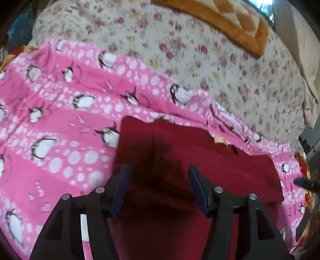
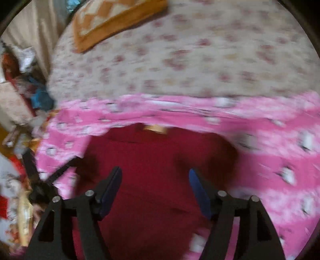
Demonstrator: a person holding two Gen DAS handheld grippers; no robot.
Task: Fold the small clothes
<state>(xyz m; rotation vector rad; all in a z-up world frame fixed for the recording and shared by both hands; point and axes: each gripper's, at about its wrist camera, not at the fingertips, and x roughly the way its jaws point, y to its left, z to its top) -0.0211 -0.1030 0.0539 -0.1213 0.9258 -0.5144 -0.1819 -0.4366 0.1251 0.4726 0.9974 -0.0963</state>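
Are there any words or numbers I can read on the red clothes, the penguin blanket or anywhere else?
No text can be read in either view.
Red garment: a small tan tag sits at its far edge, too small and blurred to read.
Pink penguin blanket: only penguins and white dots, no words.
Flowered sheet and orange cushion: patterns only, no words.

I see the garment lying on the penguin blanket, which lies on the floral sheet; a cushion sits behind, on that sheet.
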